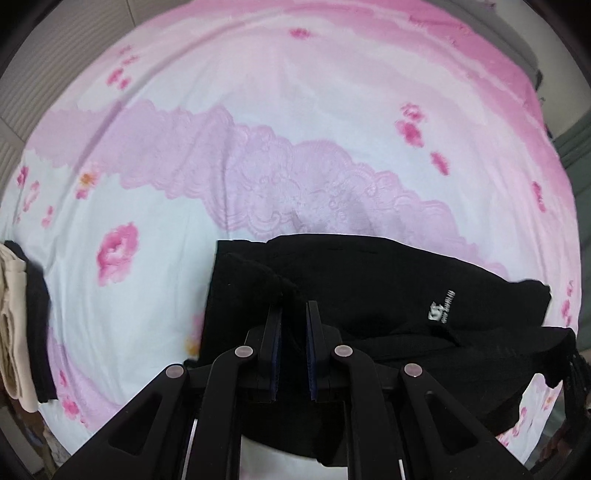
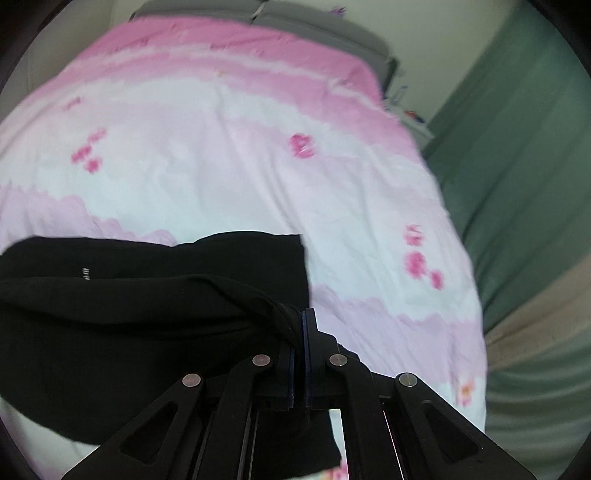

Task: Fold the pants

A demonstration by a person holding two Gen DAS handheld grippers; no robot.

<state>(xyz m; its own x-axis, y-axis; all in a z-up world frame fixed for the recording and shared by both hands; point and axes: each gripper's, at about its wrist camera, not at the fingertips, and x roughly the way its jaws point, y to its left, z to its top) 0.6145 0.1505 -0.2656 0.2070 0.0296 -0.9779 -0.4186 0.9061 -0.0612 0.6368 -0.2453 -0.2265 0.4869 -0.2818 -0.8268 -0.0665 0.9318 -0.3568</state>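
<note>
Black pants [image 1: 388, 295] with a small white logo [image 1: 441, 308] lie partly folded on the pink flowered bed cover; they also show in the right wrist view [image 2: 147, 295]. My left gripper [image 1: 294, 312] is shut on a bunched fold of the pants at their left end, with dark cloth between the narrow-set fingers. My right gripper [image 2: 300, 319] is shut on a gathered fold of the pants at their right end and holds it slightly lifted.
The bed cover [image 1: 295, 129] stretches far ahead. A pile of folded cream and black clothes [image 1: 22, 325] lies at the bed's left edge. A green curtain [image 2: 524, 184] hangs beyond the bed's right edge. Grey pillows [image 2: 314, 29] lie at the far end.
</note>
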